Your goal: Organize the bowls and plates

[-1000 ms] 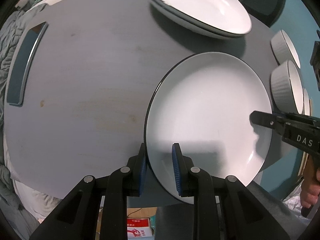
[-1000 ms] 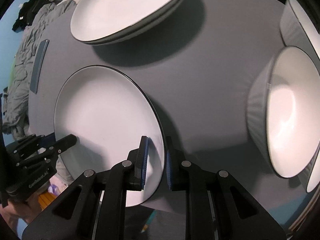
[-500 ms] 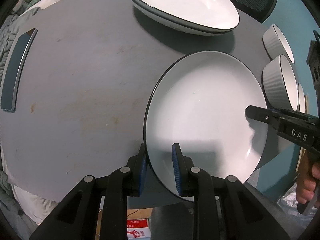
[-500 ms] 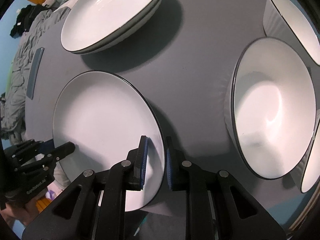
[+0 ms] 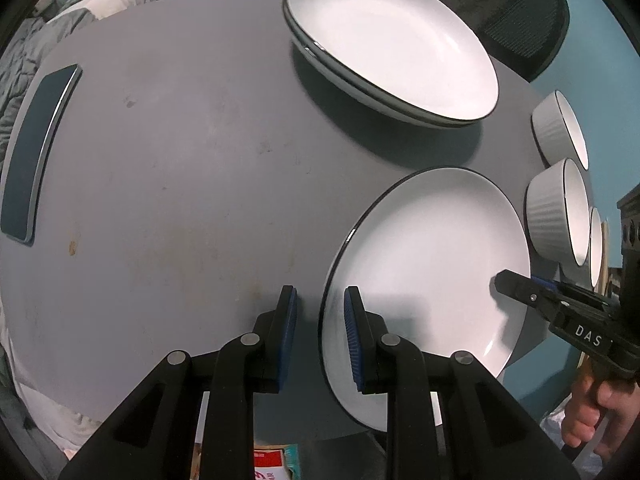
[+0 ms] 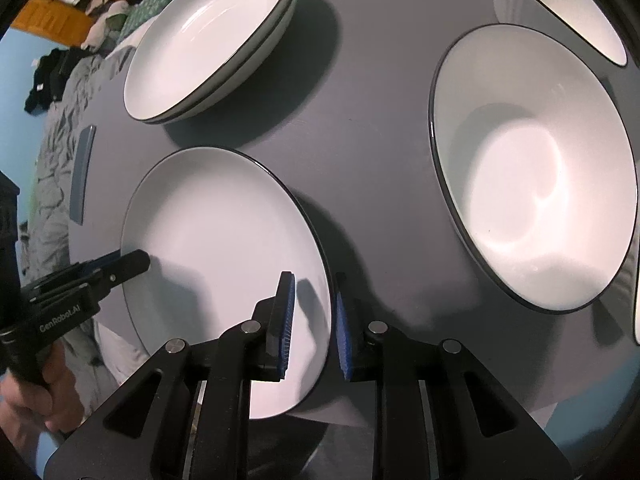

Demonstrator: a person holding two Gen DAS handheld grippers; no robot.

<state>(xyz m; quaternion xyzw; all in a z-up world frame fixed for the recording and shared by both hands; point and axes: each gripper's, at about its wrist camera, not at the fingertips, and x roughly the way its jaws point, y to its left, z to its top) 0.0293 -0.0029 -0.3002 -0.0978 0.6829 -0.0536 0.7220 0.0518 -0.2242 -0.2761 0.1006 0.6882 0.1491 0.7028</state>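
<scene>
A white plate with a dark rim (image 5: 432, 264) (image 6: 224, 232) lies at the near edge of the grey table (image 5: 180, 200), partly over that edge. My left gripper (image 5: 320, 320) straddles its left rim, with a gap between each pad and the rim. My right gripper (image 6: 314, 320) straddles the opposite rim. Its jaws are opening, and the rim stands between the pads, close to the outer one. A stack of two matching plates (image 5: 392, 52) (image 6: 208, 40) sits farther back. White ribbed bowls (image 5: 556, 208) (image 6: 532, 168) stand to the right.
A dark phone (image 5: 36, 152) lies at the table's left edge. A black mesh chair (image 5: 524, 24) stands behind the stacked plates. Rumpled grey bedding (image 6: 60, 128) lies beyond the left side. A second bowl (image 5: 560, 132) (image 6: 560, 0) sits behind the first.
In the left wrist view the plate's rim, which lay against the outer pad, now stands in mid-gap. The right jaws have widened slightly. In the right wrist view the bowls have slid leftward.
</scene>
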